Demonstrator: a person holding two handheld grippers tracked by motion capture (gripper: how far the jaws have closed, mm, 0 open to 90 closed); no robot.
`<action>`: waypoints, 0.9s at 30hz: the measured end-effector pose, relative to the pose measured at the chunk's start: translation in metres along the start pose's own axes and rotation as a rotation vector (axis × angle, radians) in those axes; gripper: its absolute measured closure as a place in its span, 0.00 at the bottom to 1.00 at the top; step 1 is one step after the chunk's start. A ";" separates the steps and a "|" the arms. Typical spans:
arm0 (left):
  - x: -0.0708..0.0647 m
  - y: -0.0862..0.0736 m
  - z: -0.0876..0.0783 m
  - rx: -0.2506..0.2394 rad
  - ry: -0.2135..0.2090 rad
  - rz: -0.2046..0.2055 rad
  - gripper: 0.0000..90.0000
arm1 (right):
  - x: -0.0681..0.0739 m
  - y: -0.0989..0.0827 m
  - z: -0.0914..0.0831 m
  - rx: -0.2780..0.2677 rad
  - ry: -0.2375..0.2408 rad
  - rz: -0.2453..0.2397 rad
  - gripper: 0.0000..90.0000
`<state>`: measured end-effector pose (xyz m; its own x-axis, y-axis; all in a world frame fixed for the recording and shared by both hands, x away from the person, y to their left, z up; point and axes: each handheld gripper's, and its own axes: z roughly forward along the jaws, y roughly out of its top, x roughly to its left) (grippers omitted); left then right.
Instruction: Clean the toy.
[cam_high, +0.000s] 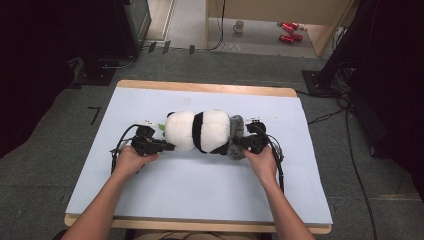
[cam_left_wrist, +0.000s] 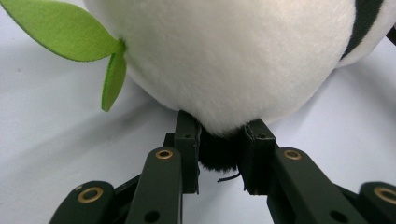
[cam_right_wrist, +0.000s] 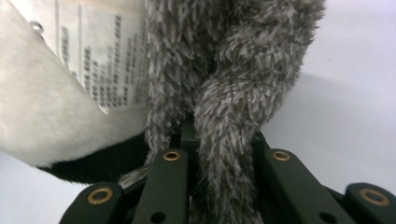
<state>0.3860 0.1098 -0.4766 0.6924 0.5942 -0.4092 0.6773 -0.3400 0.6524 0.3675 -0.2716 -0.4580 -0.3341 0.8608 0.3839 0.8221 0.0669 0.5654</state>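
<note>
Item: plush panda (cam_high: 200, 131), black and white, lying on the pale blue tabletop (cam_high: 200, 190) near its centre. Long axis runs from 9 o'clock to 3 o'clock in the high view. The white rounded end with a green felt leaf (cam_left_wrist: 60, 28) points to 9 o'clock; the end with the grey fuzzy fabric (cam_right_wrist: 233, 84) points to 3 o'clock. A black band crosses the middle of the body.

Hidden or unclear: the panda's face cannot be made out. In the left gripper view the body is cut off at the top and right edges. A sewn-in white label (cam_right_wrist: 93, 60) carries print too blurred to read, and is cut off at the top edge. The underside of the toy is out of sight.

Left claw (cam_left_wrist: 219, 154): at the panda's 9 o'clock end, clenched on a small tuft of black plush between its pads, with white plush bulging over the tips.

Right claw (cam_right_wrist: 219, 154): at the 3 o'clock end, clenched on a strand of the grey fuzzy fabric, which hides its tips.

Containers: a mug (cam_high: 238, 26) on the floor at 12 o'clock, well apart from the tabletop; contents not discernible.
</note>
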 end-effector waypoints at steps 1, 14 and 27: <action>0.000 0.000 0.000 0.001 -0.001 0.002 0.81 | -0.001 0.000 -0.001 0.005 -0.004 0.005 0.87; 0.000 0.002 0.000 0.001 -0.004 0.004 0.80 | -0.020 0.014 -0.052 -0.158 0.003 0.053 0.87; -0.002 -0.002 0.002 -0.016 0.004 -0.008 0.80 | 0.014 0.036 -0.066 -0.231 0.057 -0.050 0.87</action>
<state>0.3833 0.1079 -0.4780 0.6862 0.5996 -0.4119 0.6787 -0.3238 0.6592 0.3616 -0.2902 -0.3837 -0.4026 0.8288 0.3886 0.6787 -0.0145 0.7342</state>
